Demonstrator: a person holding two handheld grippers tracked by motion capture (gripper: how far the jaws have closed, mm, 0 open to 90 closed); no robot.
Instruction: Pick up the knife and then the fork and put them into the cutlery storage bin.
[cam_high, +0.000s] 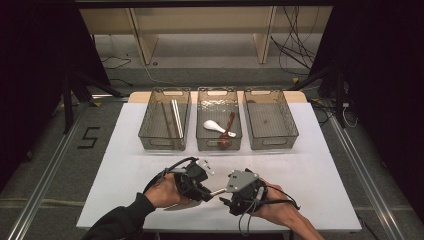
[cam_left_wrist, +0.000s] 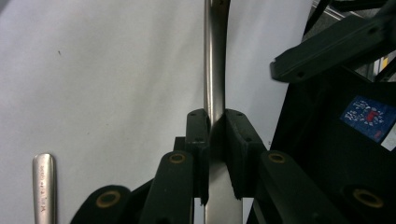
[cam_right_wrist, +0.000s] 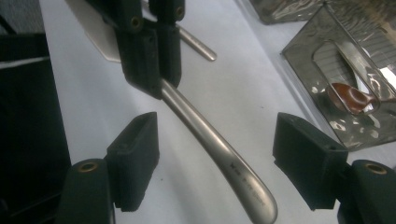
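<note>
The left hand-held gripper (cam_left_wrist: 217, 140) pinches a metal knife (cam_right_wrist: 210, 135) at mid-length, its handle end lying untouched between the spread jaws of the right hand-held gripper (cam_right_wrist: 215, 163). Another metal handle (cam_left_wrist: 44, 186), perhaps a second knife, lies on the white surface (cam_high: 310, 175) beside them, with three bins (cam_high: 272, 122) well beyond.

place: lab / recording rig, not a home
desk: white sheet-covered desk (cam_high: 320, 165) at frame centre, dark drapes at both side edges
floor: grey, metal rails (cam_high: 42, 180) at left and right, a taped "5" (cam_high: 88, 137) at middle left
cables: loose black cables (cam_high: 295, 47) at upper right
frame: bare wooden shelf frame (cam_high: 200, 30) at top centre
bins: three clear bins (cam_high: 218, 125) in a row mid-frame
</note>
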